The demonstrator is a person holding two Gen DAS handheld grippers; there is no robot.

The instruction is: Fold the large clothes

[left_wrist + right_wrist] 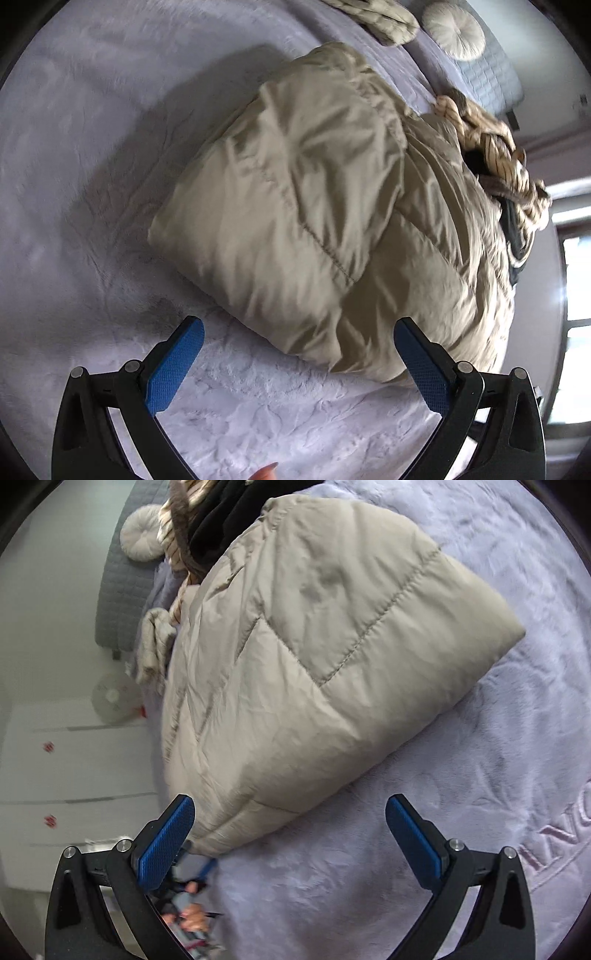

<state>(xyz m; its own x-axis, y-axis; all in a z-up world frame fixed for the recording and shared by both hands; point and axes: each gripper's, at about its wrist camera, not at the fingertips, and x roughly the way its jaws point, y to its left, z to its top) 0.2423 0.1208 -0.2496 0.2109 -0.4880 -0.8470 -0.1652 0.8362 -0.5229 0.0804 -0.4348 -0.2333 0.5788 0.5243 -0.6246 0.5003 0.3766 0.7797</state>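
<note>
Already folded into a thick bundle, the beige quilted puffer jacket lies on the pale lilac plush blanket covering the bed, with a heap of other clothes bunched against its far end. Both tools hang just short of it: the left gripper and the right gripper each stand with jaws spread wide and nothing between the blue pads. To my eye the jacket looks light and puffy, soft all through, with a smooth shell that could slide out of a shallow pinch. It will likely spring back open if let go loosely. I would bite deep at the near corners or along a stitched seam, where the padding is thinnest.
</note>
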